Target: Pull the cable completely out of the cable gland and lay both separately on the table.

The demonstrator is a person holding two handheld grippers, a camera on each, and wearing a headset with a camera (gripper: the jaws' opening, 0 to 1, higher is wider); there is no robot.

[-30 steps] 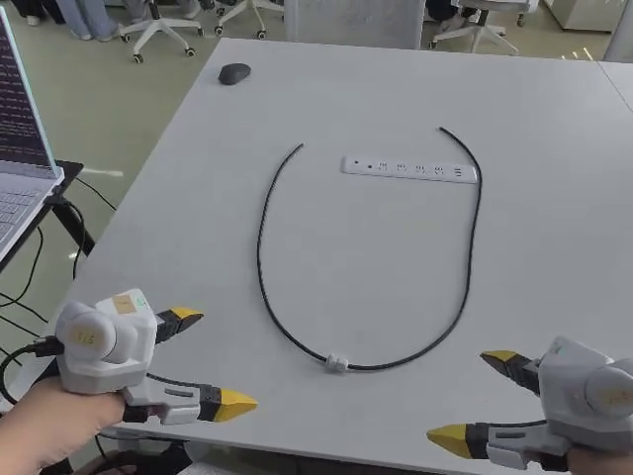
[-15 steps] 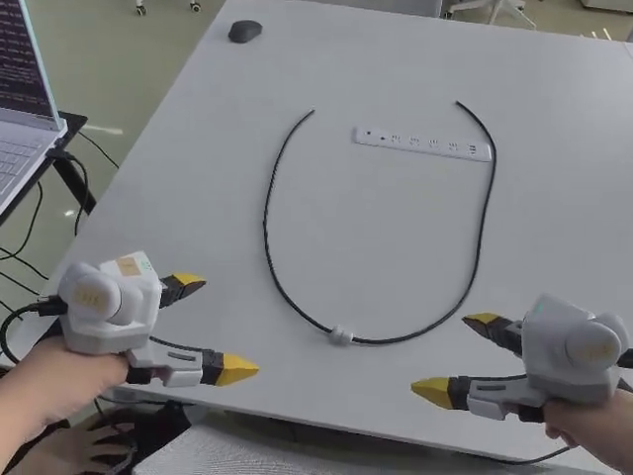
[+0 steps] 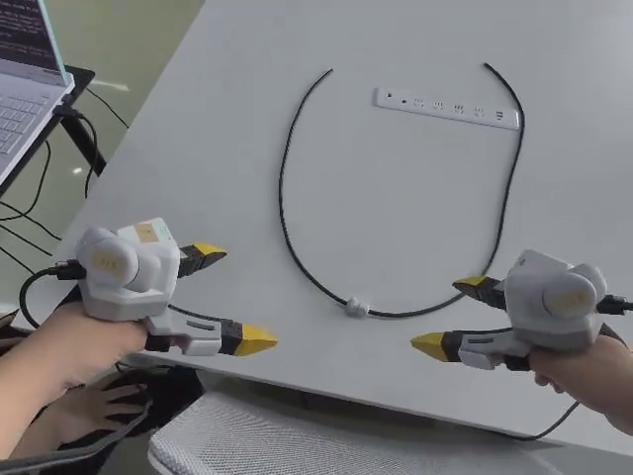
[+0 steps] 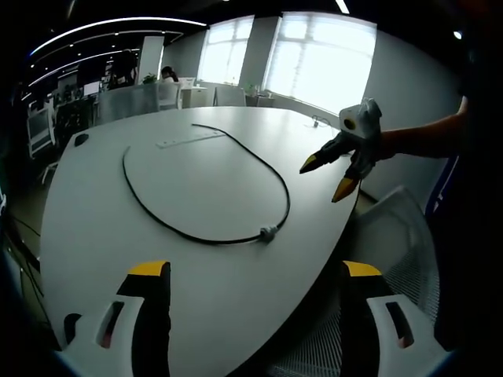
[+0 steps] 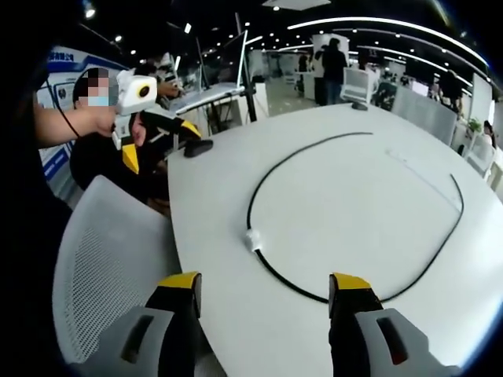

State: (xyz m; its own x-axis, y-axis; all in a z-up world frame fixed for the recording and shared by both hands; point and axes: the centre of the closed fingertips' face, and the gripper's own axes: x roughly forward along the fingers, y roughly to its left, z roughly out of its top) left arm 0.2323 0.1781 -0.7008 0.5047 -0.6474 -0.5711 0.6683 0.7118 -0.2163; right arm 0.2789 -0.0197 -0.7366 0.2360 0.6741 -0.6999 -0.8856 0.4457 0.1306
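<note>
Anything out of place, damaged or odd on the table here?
Nothing stands out. The cable lies in a neat U on the table, threaded through the cable gland; the power strip lies flat. The left gripper and right gripper are open, touching nothing.

One cable (image 3: 281, 198), one cable gland (image 3: 356, 308), one power strip (image 3: 446, 108), one laptop (image 3: 25, 89), one table (image 3: 396, 208).
</note>
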